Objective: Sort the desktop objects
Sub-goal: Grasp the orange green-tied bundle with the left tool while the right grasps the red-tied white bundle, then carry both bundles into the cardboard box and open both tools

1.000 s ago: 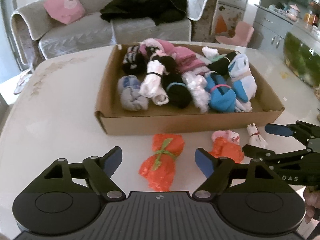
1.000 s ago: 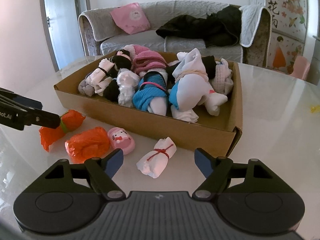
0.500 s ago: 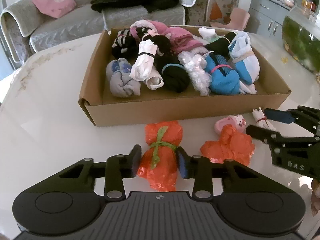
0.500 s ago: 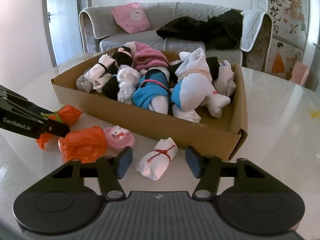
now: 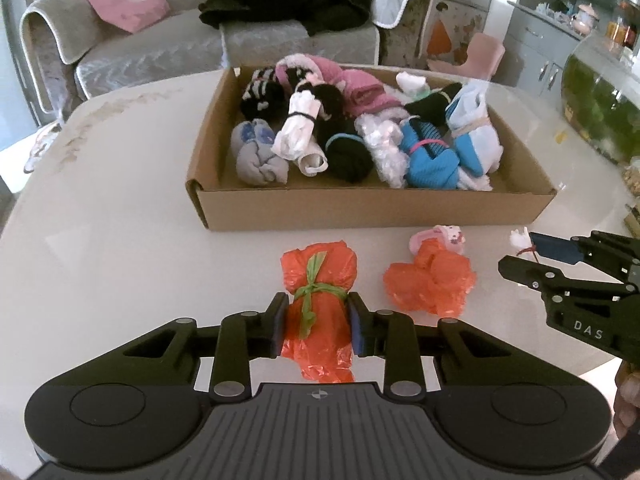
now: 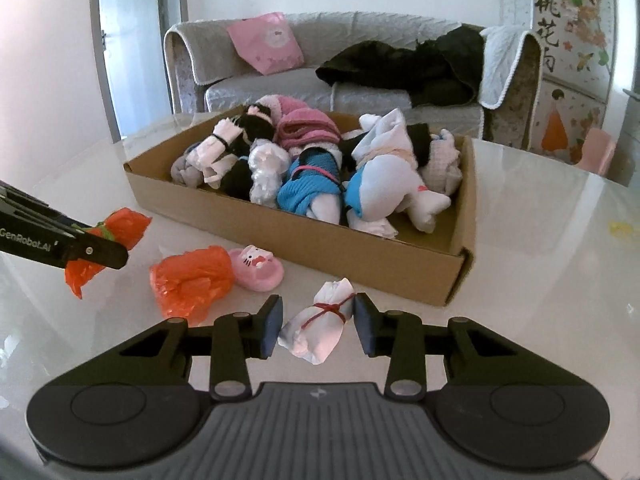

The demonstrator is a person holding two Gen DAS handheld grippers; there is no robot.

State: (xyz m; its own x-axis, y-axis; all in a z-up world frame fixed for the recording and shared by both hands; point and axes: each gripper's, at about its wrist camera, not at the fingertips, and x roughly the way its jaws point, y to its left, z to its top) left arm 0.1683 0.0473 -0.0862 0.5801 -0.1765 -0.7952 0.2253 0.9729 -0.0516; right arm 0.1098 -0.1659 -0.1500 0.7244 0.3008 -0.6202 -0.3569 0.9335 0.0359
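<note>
An orange bundle tied with a green band [image 5: 318,304] lies on the white table; my left gripper [image 5: 317,328] is shut on it, both pads pressing its sides. It also shows in the right wrist view [image 6: 116,236]. A white bundle tied with a red band [image 6: 320,328] lies between the fingers of my right gripper [image 6: 318,328], which stands partly closed around it with small gaps on both sides. A second orange bundle [image 5: 430,284] and a pink Hello Kitty slipper [image 6: 258,268] lie between them. The cardboard box [image 5: 372,204] holds several rolled socks.
A grey sofa [image 5: 152,52] with a pink cushion and dark clothes stands behind the table. A fish tank [image 5: 604,104] is at the far right. The table edge curves at the left [image 5: 24,200].
My left gripper went from wide open to shut on the green-banded orange bundle. My right gripper moved forward over the white bundle and its fingers narrowed around it.
</note>
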